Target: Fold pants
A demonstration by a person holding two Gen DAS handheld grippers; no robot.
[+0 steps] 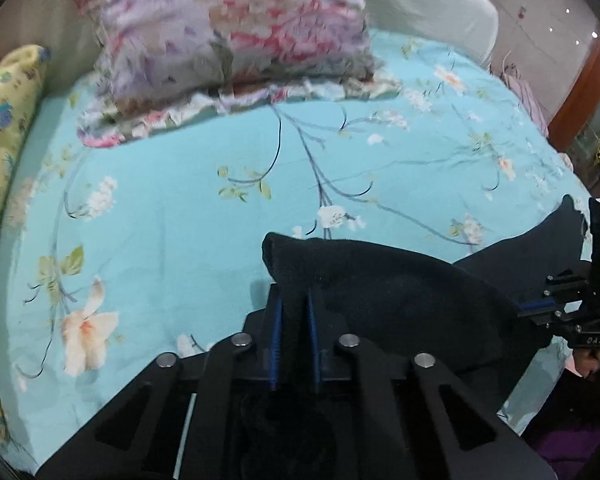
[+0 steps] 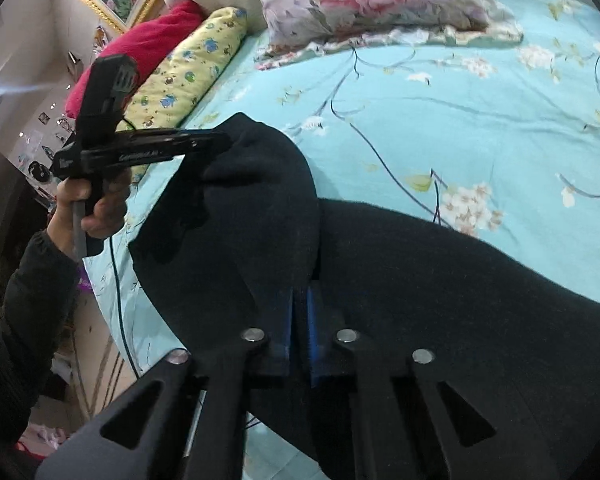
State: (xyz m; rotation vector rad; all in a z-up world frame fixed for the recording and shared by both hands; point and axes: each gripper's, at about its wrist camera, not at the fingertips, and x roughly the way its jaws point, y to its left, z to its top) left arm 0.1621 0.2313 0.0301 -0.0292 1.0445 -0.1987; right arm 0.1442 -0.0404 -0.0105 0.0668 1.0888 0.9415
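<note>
The black pants hang lifted over the near edge of the bed. My left gripper is shut on a bunched edge of the pants, which sticks up between its blue pads. It also shows in the right wrist view, held by a hand at the left. My right gripper is shut on another edge of the pants; it shows in the left wrist view at the right. The cloth stretches between the two grippers.
The bed has a turquoise floral sheet. A pink floral pillow lies at the head. A yellow bolster and a red cushion lie along the left side. The floor is past the bed's near edge.
</note>
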